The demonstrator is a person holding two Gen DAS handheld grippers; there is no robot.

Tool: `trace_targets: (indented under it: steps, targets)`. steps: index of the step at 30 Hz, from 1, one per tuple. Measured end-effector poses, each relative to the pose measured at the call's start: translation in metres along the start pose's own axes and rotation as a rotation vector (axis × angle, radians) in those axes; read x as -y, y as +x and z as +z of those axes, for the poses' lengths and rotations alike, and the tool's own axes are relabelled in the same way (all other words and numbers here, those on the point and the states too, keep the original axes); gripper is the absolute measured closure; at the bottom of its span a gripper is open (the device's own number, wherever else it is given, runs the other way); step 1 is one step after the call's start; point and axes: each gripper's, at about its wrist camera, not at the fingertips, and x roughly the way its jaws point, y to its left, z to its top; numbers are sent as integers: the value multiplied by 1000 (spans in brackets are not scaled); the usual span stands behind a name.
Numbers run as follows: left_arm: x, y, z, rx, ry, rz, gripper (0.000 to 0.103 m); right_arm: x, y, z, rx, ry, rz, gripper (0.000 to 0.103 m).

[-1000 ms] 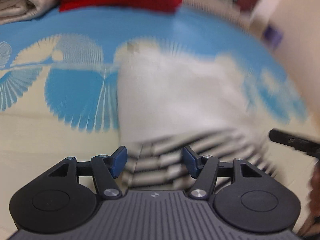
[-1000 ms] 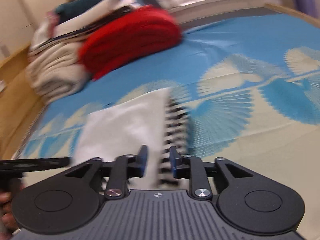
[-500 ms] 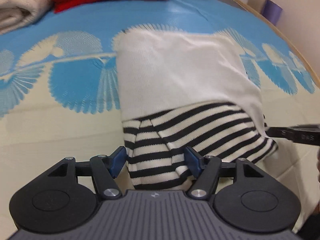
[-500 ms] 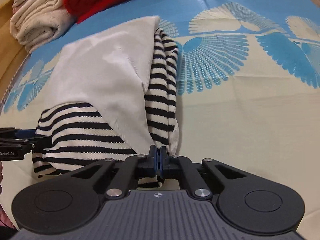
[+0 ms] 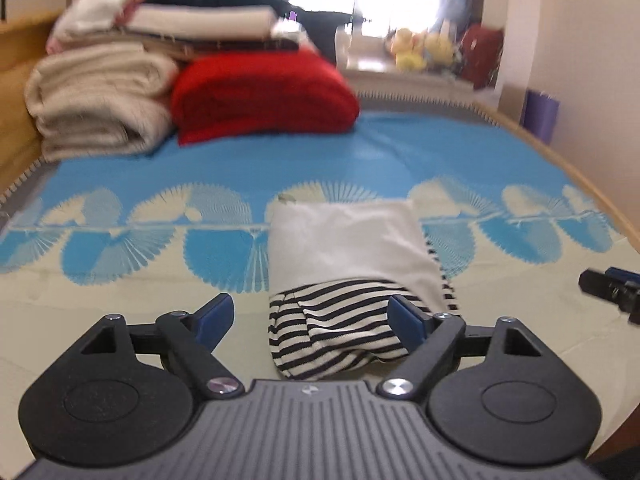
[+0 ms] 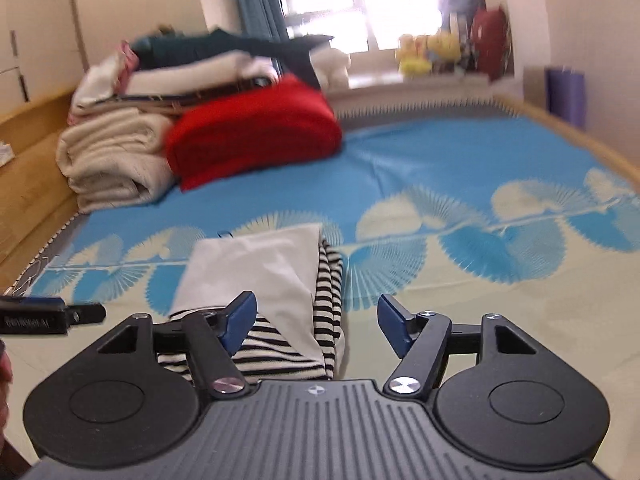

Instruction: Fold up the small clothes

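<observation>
The folded garment (image 5: 352, 252) (cream panel over black-and-white stripes) is lying on the bedspread (image 5: 400, 152) at about 12 o'clock from both tools. The left gripper (image 5: 310, 320) and right gripper (image 6: 316, 322) are hovering with jaws that have just been opening, nothing between them. Being soft, light knit, it is likely sagging if lifted by one corner; pinching both layers at the striped hem looks safest. Open bedspread is stretching toward 3 o'clock, while stacked blankets (image 5: 100, 100) are crowding 10 o'clock.

One folded garment (image 5: 348, 248); two grippers (image 5: 310, 316).
</observation>
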Motion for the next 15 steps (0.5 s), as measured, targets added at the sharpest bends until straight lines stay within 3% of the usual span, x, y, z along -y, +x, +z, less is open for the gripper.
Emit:
trace_targets:
  steps: [2, 4, 6, 10, 13, 14, 15]
  targets:
    - [7, -29, -8, 55, 19, 12, 6, -6, -24, -8, 19, -23, -8, 31]
    - [15, -48, -15, 83, 40, 21, 6, -11, -49, -12, 51, -39, -8, 27]
    - [22, -58, -18, 43, 45, 18, 6, -17, -65, -18, 76, -51, -19, 21]
    - [18, -69, -14, -67, -48, -12, 6, -26, -75, -26, 51, -63, -25, 20]
    - [10, -56, -23, -80, -109, -20, 5, -33, -70, -25, 35, -70, -32, 16]
    - [9, -45, -31, -70, -108, -5, 5, -36, -66, -25, 26, -80, -44, 16]
    - [9, -31, -35, -111, -104, 40, 5, -39, -61, -26, 13, -86, -53, 16]
